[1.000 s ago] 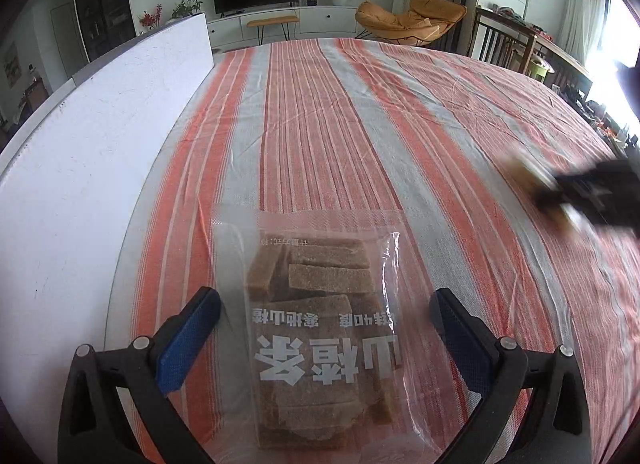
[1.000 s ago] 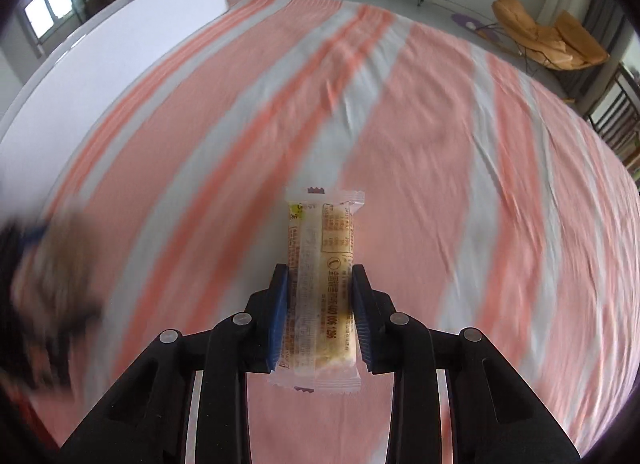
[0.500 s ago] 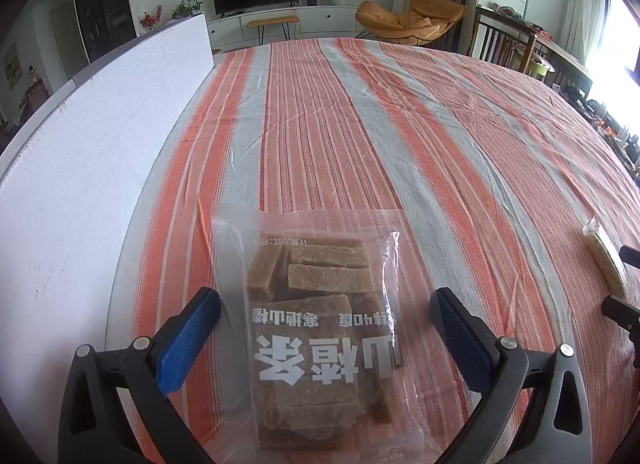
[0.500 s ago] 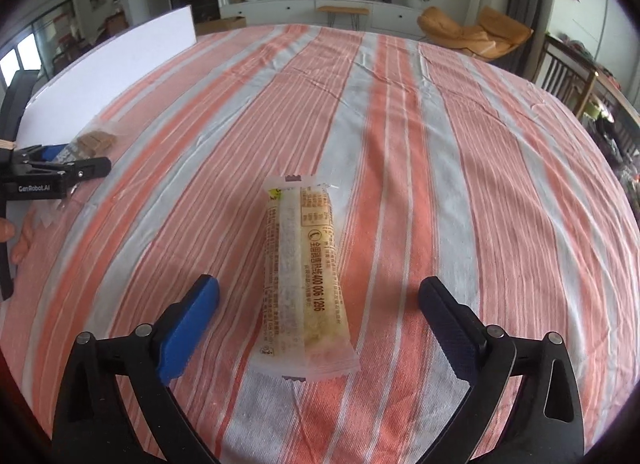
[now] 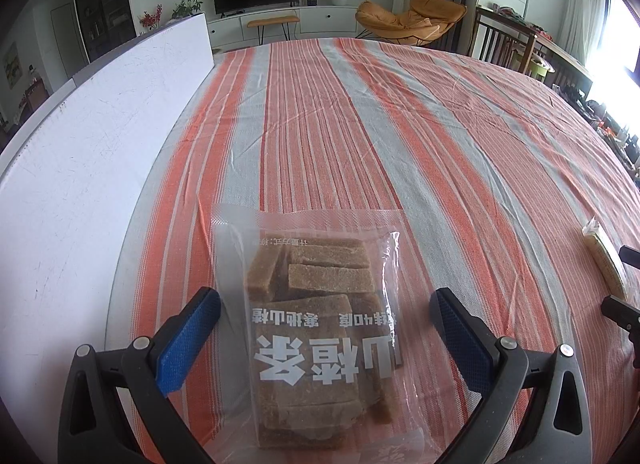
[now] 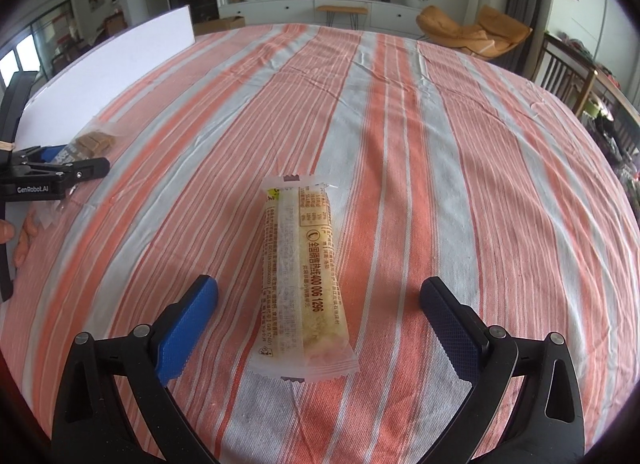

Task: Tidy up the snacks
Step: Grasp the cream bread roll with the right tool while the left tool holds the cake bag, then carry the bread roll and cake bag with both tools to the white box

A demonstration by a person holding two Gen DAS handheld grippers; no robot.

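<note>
A clear bag of brown snack bars with white lettering lies flat on the striped tablecloth. My left gripper stands open around it, pads apart from the bag's sides. A long yellow wrapped cake bar lies lengthwise on the cloth between the wide-open jaws of my right gripper, touching neither pad. In the left wrist view the yellow bar shows at the far right edge. The right wrist view catches the left gripper and the brown snack bag at the far left.
A white board stands upright along the table's left side. A person's fingers show by the left gripper. Beyond the table are a TV unit, orange chairs and dark wooden chairs.
My right gripper swung right carrying the yellow bar, then opened wide and left it lying on the cloth. The left gripper and brown bag stayed put.
</note>
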